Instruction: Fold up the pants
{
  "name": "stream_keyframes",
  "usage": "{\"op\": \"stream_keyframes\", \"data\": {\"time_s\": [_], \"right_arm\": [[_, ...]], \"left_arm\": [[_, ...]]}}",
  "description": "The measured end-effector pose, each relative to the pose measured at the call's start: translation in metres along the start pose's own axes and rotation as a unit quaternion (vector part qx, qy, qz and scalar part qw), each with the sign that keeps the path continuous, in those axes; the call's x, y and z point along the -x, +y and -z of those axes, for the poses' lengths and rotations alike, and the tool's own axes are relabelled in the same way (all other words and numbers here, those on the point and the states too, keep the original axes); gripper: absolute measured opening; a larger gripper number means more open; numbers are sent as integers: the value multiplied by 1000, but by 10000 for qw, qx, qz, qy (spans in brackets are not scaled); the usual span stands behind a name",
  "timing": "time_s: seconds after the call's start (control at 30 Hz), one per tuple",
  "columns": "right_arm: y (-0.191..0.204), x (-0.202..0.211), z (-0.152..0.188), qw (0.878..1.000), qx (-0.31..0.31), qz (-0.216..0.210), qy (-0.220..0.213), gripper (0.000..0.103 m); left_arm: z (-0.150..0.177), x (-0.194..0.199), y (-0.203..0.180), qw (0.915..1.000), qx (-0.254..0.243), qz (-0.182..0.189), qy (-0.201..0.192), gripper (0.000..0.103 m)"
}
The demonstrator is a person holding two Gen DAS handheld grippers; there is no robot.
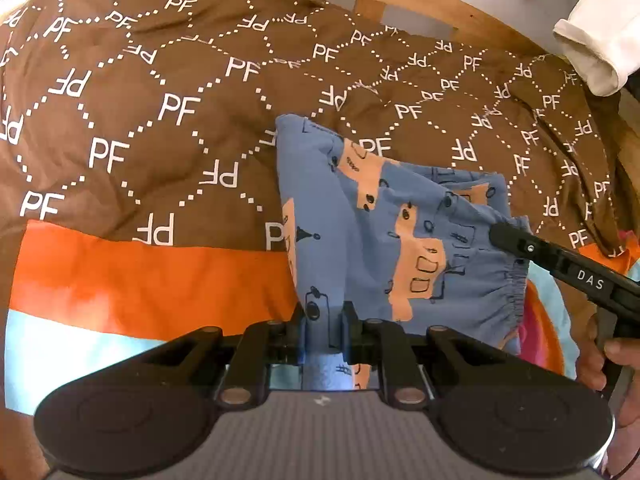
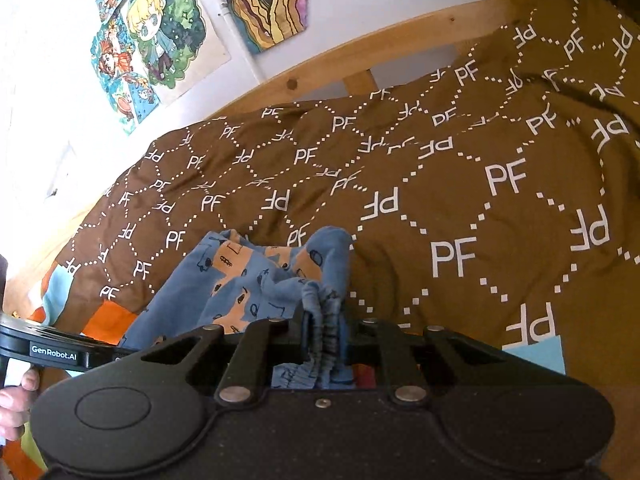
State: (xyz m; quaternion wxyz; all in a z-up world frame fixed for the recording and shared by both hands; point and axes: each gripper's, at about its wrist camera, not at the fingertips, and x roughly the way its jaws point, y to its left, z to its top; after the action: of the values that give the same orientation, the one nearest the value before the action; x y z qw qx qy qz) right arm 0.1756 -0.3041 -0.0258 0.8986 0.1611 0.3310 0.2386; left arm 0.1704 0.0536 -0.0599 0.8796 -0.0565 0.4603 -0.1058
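Left gripper (image 1: 323, 322) clamped on pants (image 1: 400, 236), right gripper (image 2: 323, 326) clamped on waistband

A bed with a light wooden frame (image 2: 320, 68) stands against a white wall. Over it lies a rumpled brown cover (image 1: 160, 92) printed with white "PF" letters inside dotted diamond shapes; near its edge the cover has an orange band (image 1: 140, 276) and a pale blue band (image 1: 72, 348). On the cover rests one end of a pair of blue pants (image 1: 384, 220) with peach-coloured vehicle drawings; the near end is raised off the cover.
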Motion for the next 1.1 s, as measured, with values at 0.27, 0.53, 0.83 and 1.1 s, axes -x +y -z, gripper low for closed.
{"op": "stream_keyframes", "data": {"time_s": [0.27,0.53,0.83,1.1], "right_arm": [[5,13,-8,9998,40,-78,-173,14],[6,30,-21,9989,95,-56,-454,13],[3,27,-71,9950,441,124,-891,13],[-14,-39,-114,9951,615,105,-767,13]], "left_arm": [[-5,12,-2,9998,117,140,-102,17],[-18,22,-16,9990,-37,270,-359,17],[-57,23,-30,9922,-389,342,-1137,17],[-84,-31,-10,9917,-375,168,-1219,17]]}}
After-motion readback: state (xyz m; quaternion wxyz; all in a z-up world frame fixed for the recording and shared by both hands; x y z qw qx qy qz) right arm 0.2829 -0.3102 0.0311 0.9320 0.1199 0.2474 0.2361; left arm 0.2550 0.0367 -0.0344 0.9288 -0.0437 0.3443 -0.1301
